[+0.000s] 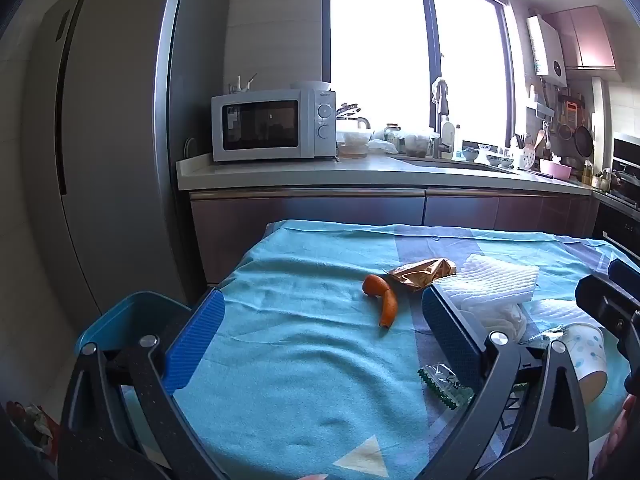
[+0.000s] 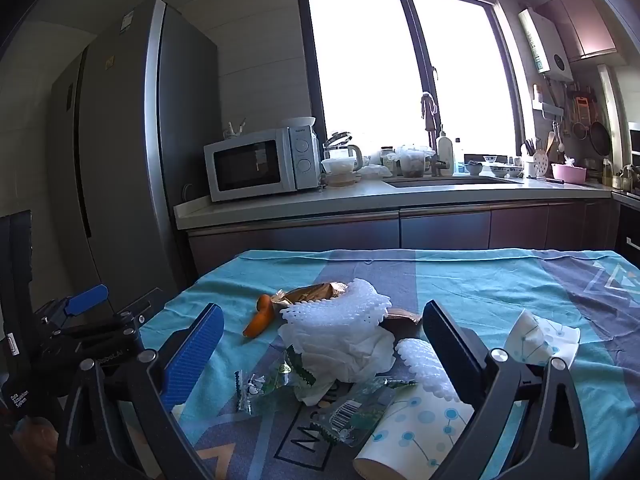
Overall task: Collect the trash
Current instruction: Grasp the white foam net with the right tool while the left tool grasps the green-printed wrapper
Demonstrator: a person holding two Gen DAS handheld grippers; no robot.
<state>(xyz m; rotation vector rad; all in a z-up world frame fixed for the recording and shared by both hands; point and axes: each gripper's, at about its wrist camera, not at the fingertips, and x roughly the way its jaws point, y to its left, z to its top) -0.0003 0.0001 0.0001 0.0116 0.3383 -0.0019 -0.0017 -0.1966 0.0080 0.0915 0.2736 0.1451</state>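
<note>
Trash lies on a teal tablecloth [image 1: 304, 360]. An orange peel [image 1: 382, 296] lies mid-table, with a brown wrapper [image 1: 422, 272] and white foam netting [image 1: 492, 280] behind it. My left gripper [image 1: 324, 338] is open and empty, just short of the peel. In the right wrist view my right gripper [image 2: 324, 344] is open and empty over a pile: foam netting [image 2: 340, 308], crumpled tissue [image 2: 344, 352], clear green-printed wrappers [image 2: 352, 412], a paper cup [image 2: 412, 432] on its side and the peel [image 2: 262, 320]. A second, crushed cup [image 2: 540, 340] lies to the right.
A blue bin [image 1: 132, 320] stands at the table's left edge, below my left gripper. A grey fridge [image 1: 112, 140] rises on the left. A kitchen counter [image 1: 360, 172] with a microwave [image 1: 272, 124] and a sink runs behind the table under the window.
</note>
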